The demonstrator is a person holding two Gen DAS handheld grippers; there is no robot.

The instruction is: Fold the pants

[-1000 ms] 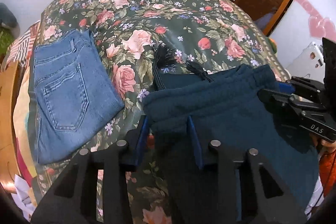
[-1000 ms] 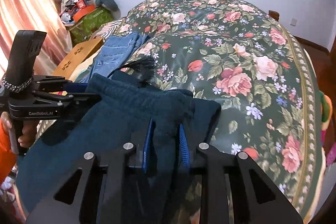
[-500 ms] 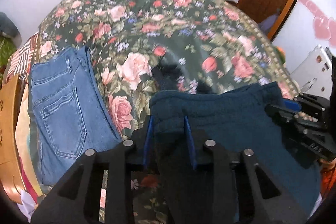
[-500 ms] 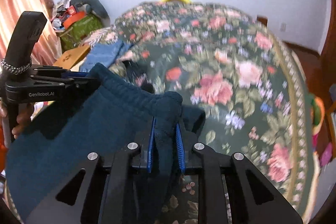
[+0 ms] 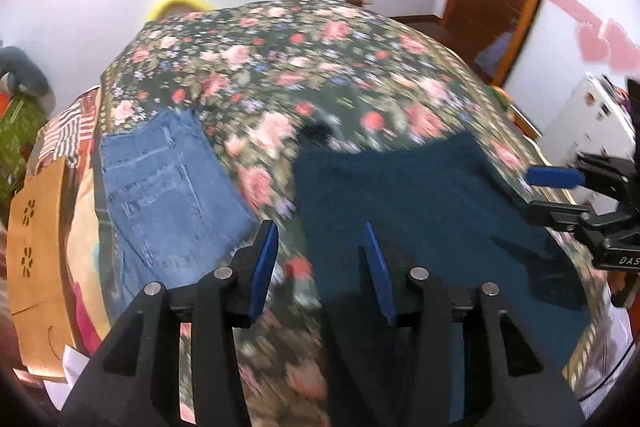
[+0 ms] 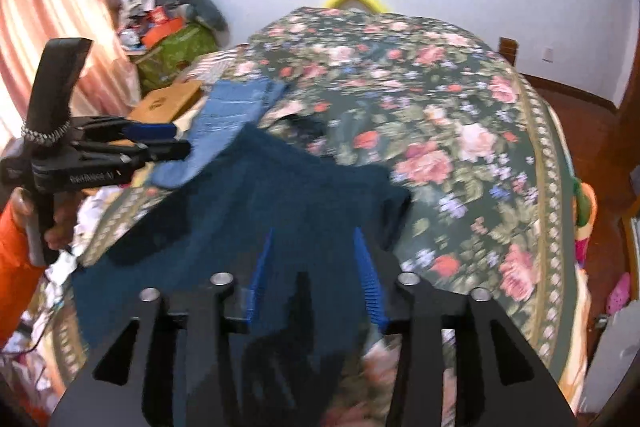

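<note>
I have the left gripper above the near edge of the bed, its flat blue pads spread moderately apart; the jaws have just been opening, and nothing sits pinched between them. The right gripper is the same: ribbed blue pads parted, just opened, hovering over cloth without pressing it. The pants are thick, dark teal, with a nubby fleece look, lying folded in a broad slab on the bed's near edge, toward its right side in the left view. A black tassel-like cord peeks out at their far edge. Beside them to the left lie folded jeans, faded blue denim with stitched seams and a pocket, near the bed's left edge. The bedspread is dark green with pink roses and a patterned border.
</note>
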